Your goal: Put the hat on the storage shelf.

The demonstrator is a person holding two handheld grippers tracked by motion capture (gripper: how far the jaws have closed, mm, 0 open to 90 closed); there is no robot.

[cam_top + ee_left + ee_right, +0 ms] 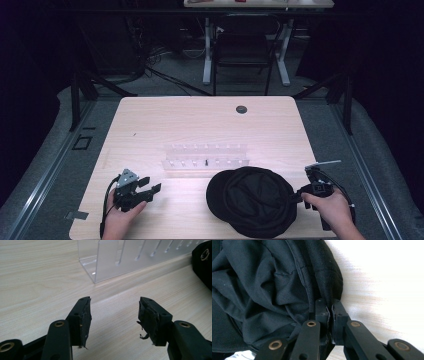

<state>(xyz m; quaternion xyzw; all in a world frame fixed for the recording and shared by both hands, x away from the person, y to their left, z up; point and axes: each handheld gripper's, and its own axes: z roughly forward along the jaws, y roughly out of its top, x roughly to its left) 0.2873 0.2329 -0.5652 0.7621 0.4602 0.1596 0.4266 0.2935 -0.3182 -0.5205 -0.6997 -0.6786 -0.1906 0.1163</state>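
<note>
A black cap (257, 200) lies on the wooden table (200, 120), near the front edge and a bit to the right of the middle. It is soft and crumpled, and its brim pokes out at 9 o'clock.

The right gripper (298, 195) sits at 3 o'clock from the cap, held in the person's right hand (330, 207). In the right gripper view, its two black jaws are pressed tight together, with the edge of the cap's cloth (274, 285) pinched between them. The jaws are pinching the cap right at its rim.

The left gripper (148, 191) rests low over the table at 9 o'clock from the cap, well apart from it. The left hand (120, 217) holds it. Its jaws stand wide open, and only bare table is between them in the left gripper view (113, 315).

A clear plastic rack (205, 156) stands at 12 o'clock from the cap, close behind it. It has two long rows with little slots. One small dark thing (206, 162) stands in the front row; it is too small to tell what it is. The other slots look bare.

A small dark round hole (241, 109) sits in the table far behind the rack.
</note>
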